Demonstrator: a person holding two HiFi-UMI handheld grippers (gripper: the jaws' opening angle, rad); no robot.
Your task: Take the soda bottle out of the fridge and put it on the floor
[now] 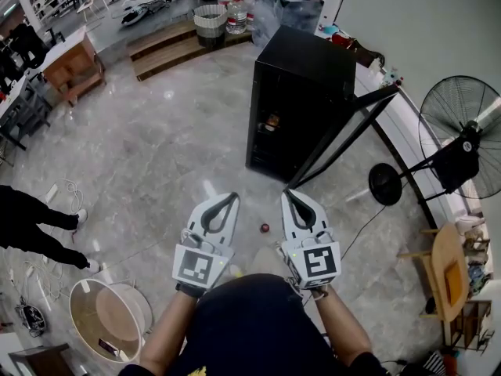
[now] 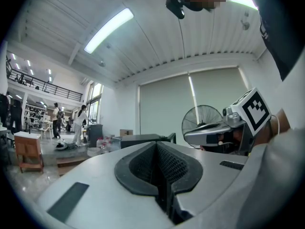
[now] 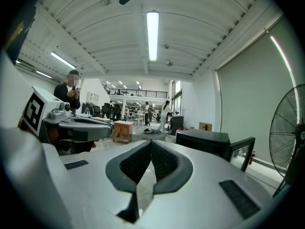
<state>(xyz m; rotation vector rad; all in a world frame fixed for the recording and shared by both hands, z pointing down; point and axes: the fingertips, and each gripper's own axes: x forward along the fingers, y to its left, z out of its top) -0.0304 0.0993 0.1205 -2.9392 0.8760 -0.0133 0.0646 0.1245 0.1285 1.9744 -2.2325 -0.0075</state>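
Left gripper (image 1: 232, 198) and right gripper (image 1: 288, 195), jaws together and empty, before open fridge (image 1: 305, 61).

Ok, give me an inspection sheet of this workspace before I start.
Surface: grey polished floor.
Job's things: black fridge upright, door open; orange item inside, too small to identify.
Clutter: small red object on the floor ahead of the grippers; round white tub lower left.
Grippers: left gripper and right gripper, jaws together, nothing held.
Cables: white cable on the floor at left.
Surroundings: standing fan, water jugs, a person's legs.
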